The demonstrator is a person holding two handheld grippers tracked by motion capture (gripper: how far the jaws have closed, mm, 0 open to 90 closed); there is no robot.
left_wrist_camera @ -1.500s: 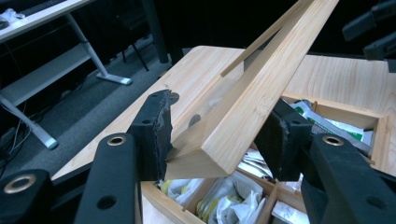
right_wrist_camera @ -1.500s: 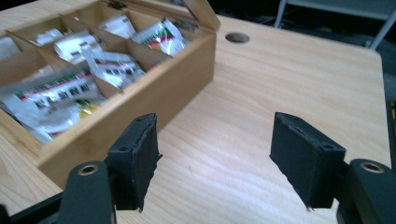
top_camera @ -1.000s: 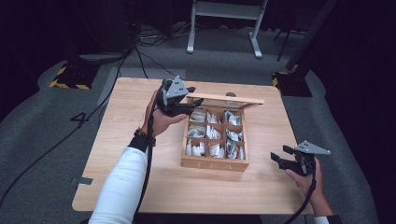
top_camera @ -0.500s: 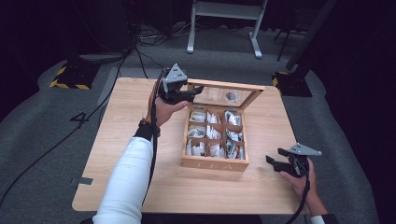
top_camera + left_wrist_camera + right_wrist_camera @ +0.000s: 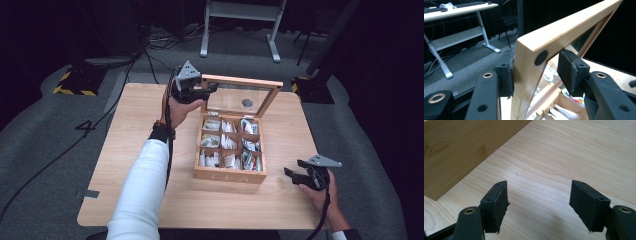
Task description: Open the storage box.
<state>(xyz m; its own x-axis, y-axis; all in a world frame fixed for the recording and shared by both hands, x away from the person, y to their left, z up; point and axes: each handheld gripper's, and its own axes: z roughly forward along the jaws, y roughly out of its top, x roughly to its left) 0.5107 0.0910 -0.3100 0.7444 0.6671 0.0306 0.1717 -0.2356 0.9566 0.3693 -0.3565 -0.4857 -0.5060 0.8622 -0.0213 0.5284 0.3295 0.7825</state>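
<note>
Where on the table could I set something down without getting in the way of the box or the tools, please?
Bare wood runs along the near edge of the table in front of the tea box, and behind the right tool. It is crowded at the raised lid, where the left tool works.

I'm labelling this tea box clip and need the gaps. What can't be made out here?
- Print on the packets in the wooden box: too small in the high view.
- Whether the left gripper clamps the lid: one pad stands off the frame in the left gripper view.
- The box's contents: cut off by the right gripper view's edge.
</note>
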